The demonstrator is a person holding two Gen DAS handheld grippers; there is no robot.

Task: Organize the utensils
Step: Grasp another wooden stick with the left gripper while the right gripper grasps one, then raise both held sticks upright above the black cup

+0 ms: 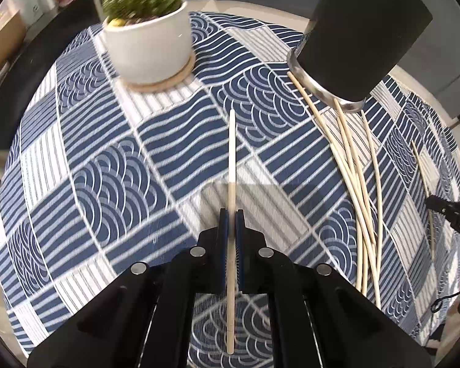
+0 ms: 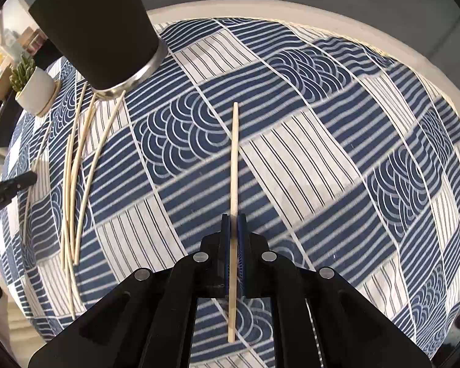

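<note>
Your left gripper point(image 1: 231, 214): clamped on one pale wooden chopstick point(image 1: 231, 165). Your right gripper point(image 2: 233, 219): clamped on a second pale chopstick point(image 2: 234, 165). Loose pale chopsticks point(image 1: 357, 184): fanned on the blue-and-white patterned tablecloth point(image 1: 107, 165), tips at the tall black steel-based cup point(image 1: 362, 33). White potted succulent point(image 1: 147, 36): well apart from that cup.

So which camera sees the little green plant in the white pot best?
The left wrist view: the green plant in its ribbed white pot sits near and large, though slightly blurred. The right wrist view shows it tiny at the left edge.
</note>
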